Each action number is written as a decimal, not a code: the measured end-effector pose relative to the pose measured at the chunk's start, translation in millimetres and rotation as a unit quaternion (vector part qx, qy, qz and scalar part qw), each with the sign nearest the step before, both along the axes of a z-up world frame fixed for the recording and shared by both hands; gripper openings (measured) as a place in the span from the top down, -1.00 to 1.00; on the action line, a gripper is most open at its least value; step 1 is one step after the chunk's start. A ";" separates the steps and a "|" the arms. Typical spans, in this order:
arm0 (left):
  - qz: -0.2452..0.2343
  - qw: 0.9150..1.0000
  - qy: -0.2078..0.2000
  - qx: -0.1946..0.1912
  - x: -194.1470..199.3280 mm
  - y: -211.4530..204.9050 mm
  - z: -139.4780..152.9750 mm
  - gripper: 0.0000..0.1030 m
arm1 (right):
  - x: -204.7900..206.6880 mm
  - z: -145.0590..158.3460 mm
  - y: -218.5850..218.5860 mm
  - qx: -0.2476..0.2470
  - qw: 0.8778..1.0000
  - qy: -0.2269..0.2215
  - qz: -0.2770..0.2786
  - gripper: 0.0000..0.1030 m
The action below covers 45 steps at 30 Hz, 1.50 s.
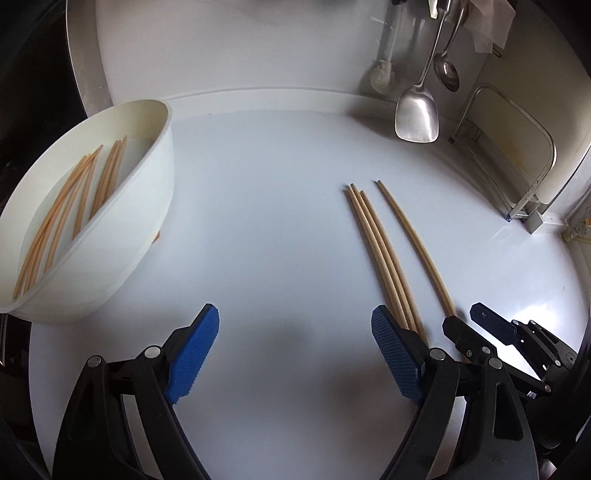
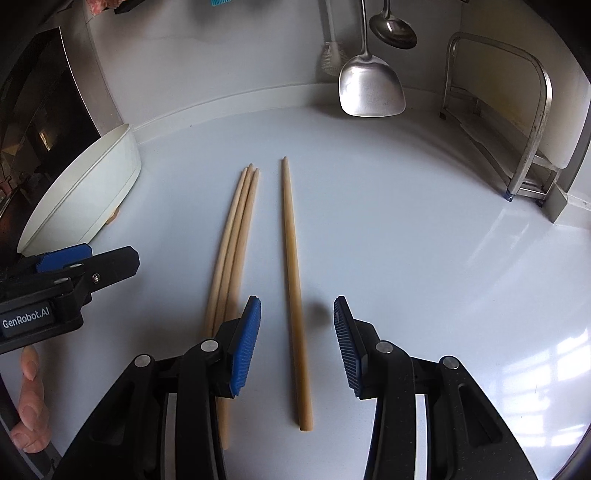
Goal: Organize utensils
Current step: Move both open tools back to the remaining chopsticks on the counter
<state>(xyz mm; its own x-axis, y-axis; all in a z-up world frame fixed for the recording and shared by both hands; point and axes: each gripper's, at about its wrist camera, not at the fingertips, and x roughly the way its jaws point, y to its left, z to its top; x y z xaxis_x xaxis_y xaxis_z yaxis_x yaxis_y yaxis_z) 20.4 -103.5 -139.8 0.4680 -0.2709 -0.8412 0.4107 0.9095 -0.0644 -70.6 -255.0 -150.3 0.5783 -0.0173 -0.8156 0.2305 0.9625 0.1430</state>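
- The single chopstick (image 2: 293, 288) lies flat on the white counter (image 2: 424, 240), apart from the others, its thick end toward you and its tip toward the back wall
- Your right gripper (image 2: 297, 341) straddles this chopstick: jaws partly open, one pad on each side, neither pad touching the wood – nothing is held yet
- Just beside it on the left, three chopsticks (image 2: 232, 243) lie bundled and touching, roughly parallel to the single one; this reads as a sorted group, with the lone stick next to join or be carried off
- Your left gripper (image 1: 295, 345) hovers over bare counter with its jaws spread wide and empty; its right finger sits above the thick ends of the bundle
- Further left stands the white bowl (image 1: 147, 206), holding more chopsticks (image 1: 66, 206) that lean along its inner wall – judged to be the collection or source point
- At the back, a metal spatula (image 2: 369, 88) and ladle (image 2: 393, 27) hang on the wall; a metal rack (image 2: 532, 122) stands at the right
- Judgement: close squarely, as a thin round stick may roll or pivot out of the pads
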 end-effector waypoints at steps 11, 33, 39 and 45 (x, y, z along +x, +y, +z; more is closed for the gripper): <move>0.006 1.000 0.025 -0.003 8.2 -26.8 -13.0 -0.61 | 7.9 -2.3 -18.2 -0.014 1.000 0.008 -0.007 0.23; 0.007 0.999 0.032 0.011 6.7 -42.6 -26.7 -0.61 | 4.9 -3.4 -37.9 -0.016 1.000 0.001 -0.018 0.23; 0.012 0.999 0.033 0.017 5.4 -44.0 -29.3 -0.62 | 4.5 -3.5 -39.4 -0.018 1.000 0.001 -0.021 0.23; 0.021 0.999 0.035 0.031 5.1 -49.1 -30.9 -0.73 | 5.7 -4.2 -38.3 -0.022 1.000 -0.001 -0.021 0.23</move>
<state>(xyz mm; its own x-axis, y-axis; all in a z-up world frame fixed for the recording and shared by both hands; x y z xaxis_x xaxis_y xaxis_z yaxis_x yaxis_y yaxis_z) 25.5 -152.6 -170.7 0.4167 -0.1987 -0.8871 0.3679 0.9292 -0.0354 -64.9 -293.3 -154.4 0.5780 -0.0765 -0.8124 0.2699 0.9575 0.1019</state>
